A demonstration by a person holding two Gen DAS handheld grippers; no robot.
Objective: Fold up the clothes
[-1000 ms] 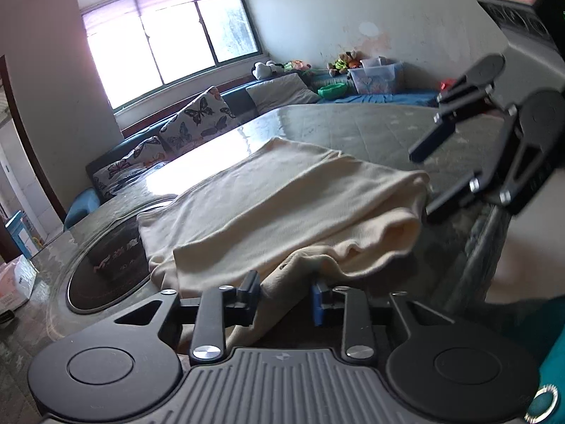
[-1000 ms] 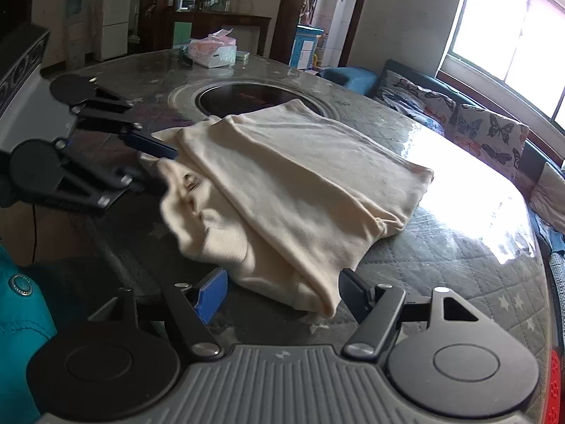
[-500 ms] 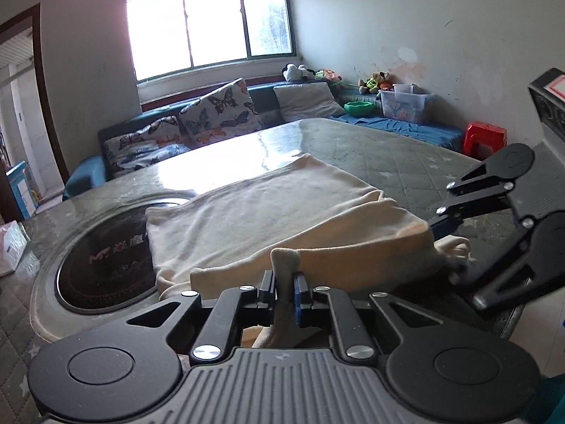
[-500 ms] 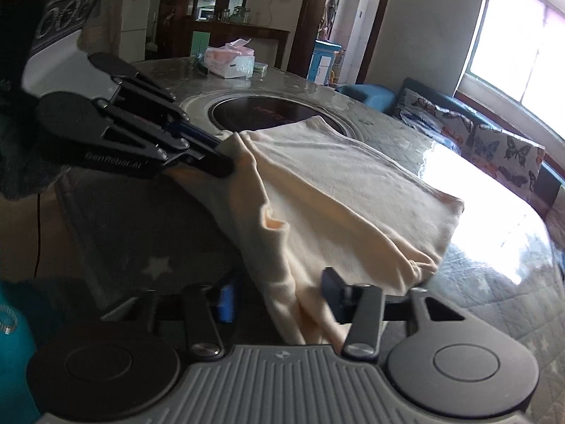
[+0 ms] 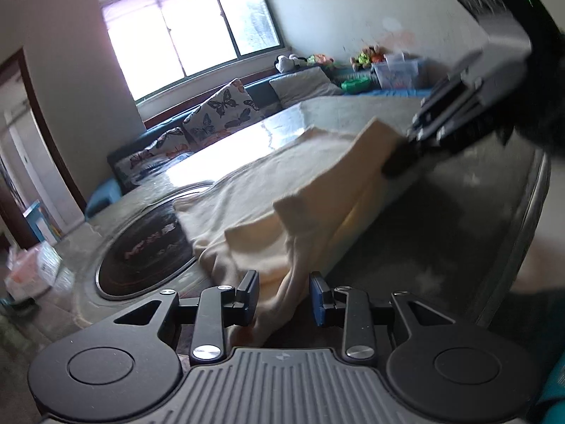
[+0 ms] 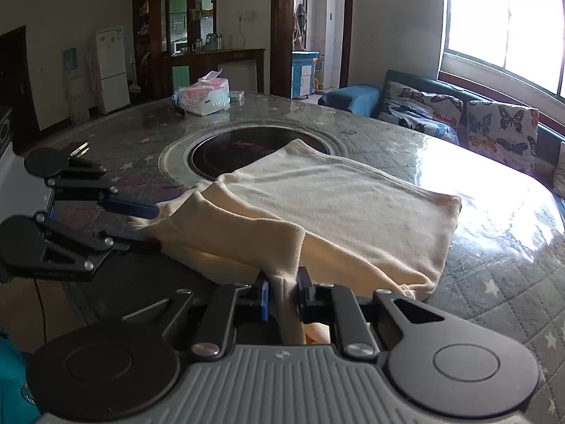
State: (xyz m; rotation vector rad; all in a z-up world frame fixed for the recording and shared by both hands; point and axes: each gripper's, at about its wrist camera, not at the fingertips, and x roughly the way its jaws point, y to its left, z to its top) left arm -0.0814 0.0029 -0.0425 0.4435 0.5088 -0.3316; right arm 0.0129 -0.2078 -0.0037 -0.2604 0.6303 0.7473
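Right wrist view: cream garment (image 6: 339,205) on table (image 6: 494,265), partly folded, near edge raised; right gripper (image 6: 282,295) pinched tight on cloth, left gripper (image 5: 282,293) jaws apart around a hanging fold; fold unfinished.

From the left wrist we look low across the table (image 5: 476,212) toward the window; from the right, toward the kitchen doorway. Both sit close over the cream garment (image 5: 268,198) (image 6: 339,198).
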